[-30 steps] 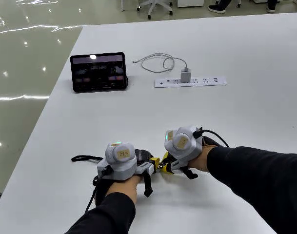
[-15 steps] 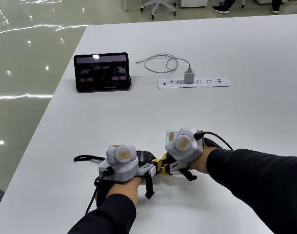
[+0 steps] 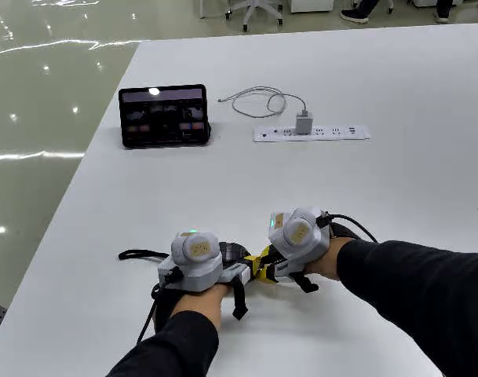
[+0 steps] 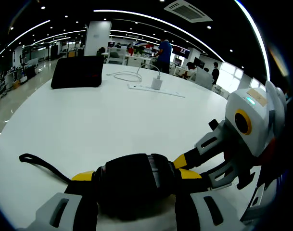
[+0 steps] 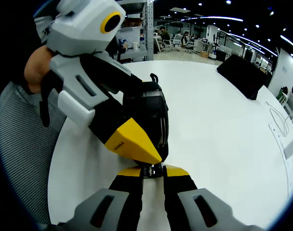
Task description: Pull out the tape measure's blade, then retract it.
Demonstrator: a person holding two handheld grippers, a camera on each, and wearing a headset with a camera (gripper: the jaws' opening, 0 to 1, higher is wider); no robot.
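Observation:
A black tape measure (image 3: 231, 253) lies on the white table (image 3: 364, 188) near its front edge, with a black strap (image 3: 136, 254) trailing left. My left gripper (image 3: 245, 269) is shut on the tape measure's body (image 4: 134, 180), one jaw on each side. My right gripper (image 3: 264, 265) faces it from the right, tips almost touching the left gripper's. In the right gripper view its yellow-tipped jaws (image 5: 151, 172) are closed on the small metal blade hook (image 5: 149, 169) at the case's mouth (image 5: 148, 110). No length of blade shows between case and hook.
A dark tablet (image 3: 162, 115) stands at the back left. A white power strip (image 3: 311, 133) with a charger and coiled white cable (image 3: 258, 100) lies behind the middle. The table's left edge (image 3: 82, 161) drops to a glossy floor. Open tabletop stretches right and ahead.
The head camera shifted slightly. My right gripper has edged a little to the right; the left gripper and the tape measure body have stayed in place.

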